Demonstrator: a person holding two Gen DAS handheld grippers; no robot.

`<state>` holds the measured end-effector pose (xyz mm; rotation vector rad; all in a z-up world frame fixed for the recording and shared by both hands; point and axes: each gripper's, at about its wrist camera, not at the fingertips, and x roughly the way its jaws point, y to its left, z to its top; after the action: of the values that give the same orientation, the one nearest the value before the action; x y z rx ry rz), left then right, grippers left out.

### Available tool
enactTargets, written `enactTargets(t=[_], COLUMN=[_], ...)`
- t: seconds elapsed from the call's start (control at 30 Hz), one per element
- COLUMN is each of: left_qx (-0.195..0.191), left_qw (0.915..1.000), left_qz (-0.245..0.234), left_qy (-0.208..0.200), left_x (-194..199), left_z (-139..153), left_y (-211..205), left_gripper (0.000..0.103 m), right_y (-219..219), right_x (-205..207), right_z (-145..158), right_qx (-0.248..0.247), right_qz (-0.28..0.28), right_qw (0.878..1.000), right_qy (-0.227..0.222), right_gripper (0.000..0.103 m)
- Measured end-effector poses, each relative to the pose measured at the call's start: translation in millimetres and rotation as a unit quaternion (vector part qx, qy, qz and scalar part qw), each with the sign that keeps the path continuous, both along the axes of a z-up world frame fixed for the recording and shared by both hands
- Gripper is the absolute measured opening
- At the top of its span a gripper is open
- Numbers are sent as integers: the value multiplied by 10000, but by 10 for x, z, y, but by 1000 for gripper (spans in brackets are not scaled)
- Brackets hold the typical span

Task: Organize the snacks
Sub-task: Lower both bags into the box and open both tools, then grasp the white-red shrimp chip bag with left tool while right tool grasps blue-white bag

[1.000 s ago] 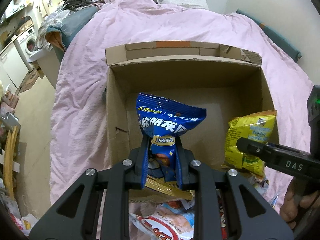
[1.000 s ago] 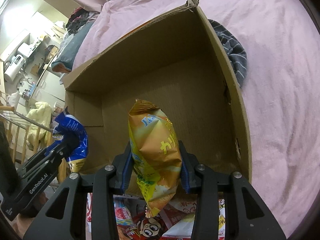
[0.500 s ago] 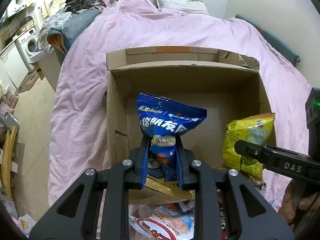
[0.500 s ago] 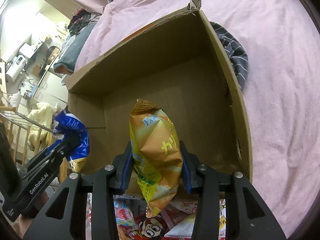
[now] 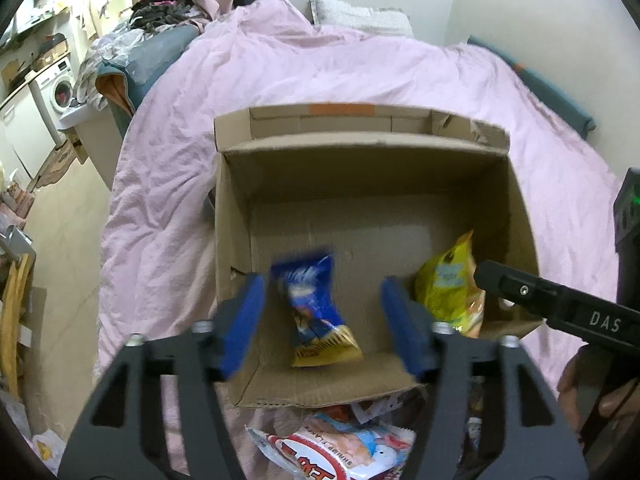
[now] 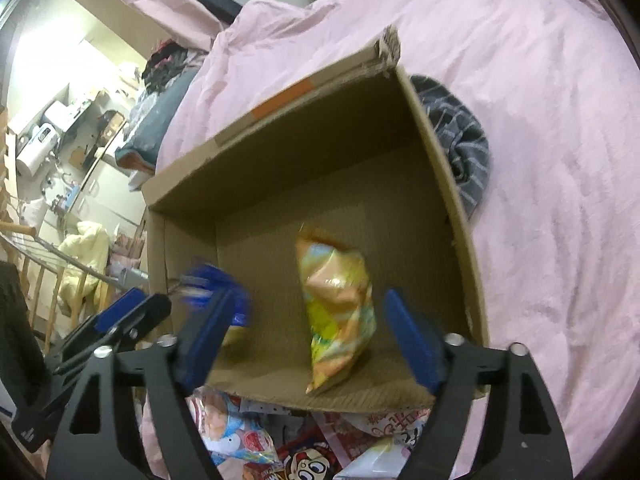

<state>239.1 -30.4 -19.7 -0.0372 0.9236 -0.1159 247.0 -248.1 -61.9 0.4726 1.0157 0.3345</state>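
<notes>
**Both tongs let go over the open carton**

Left gripper (image 5: 322, 320) and right gripper (image 6: 308, 340) both stand wide, holding nothing, as we work above the cardboard box (image 5: 360, 184) on the pink bedspread (image 5: 168, 184). In the left wrist view, the blue snack bag (image 5: 316, 316) shows blurred between the spread blue pads (image 5: 244, 320), inside the box toward its 7 o'clock corner. The yellow snack bag (image 6: 336, 312) shows between the right gripper's fingers in the right wrist view, near the box's 5 o'clock side. We cannot tell whether either bag has settled on the floor of the box.

We judge the drop-off step nearly finished. To do it well, we would keep both jaws spread, lift straight up clear of the near box wall, and avoid clipping the cardboard edge. More loose snack packets (image 5: 340, 448) lie at 6 o'clock, just outside the box, likely next. A grey striped cloth (image 6: 464, 148) lies beside the box at 2 o'clock.
</notes>
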Motion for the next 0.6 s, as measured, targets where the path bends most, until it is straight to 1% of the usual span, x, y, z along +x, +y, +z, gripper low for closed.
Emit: enactTargets(t=[0.1,0.2,0.4,0.5,0.6], left_qx=[-19,2,-9,-68,-164], left_qw=[9998,9998,9999,9997,9991], left_qz=[6,-6,32,95,168], left_qy=[-176,-219,-160,-228,-356], left_x=[-28,-38,-42,-62,-107], left_z=[66,81,79,105,152], left_y=[2,1,13,43,93], left_gripper=[72,72,72,72,73], right_y=[-13,-10,-5,-4,6], right_x=[5,9,17,8,-7], right_z=[19,21,47,78,136], right_qx=[38,16,-39,-6,-35], right_qz=[-3,-12,60,77,113], right_qw=[10000,10000,9999,9998,9996], right_qy=[-36,-44,-136,-179,-255], right_gripper=[86,90,92,95,96])
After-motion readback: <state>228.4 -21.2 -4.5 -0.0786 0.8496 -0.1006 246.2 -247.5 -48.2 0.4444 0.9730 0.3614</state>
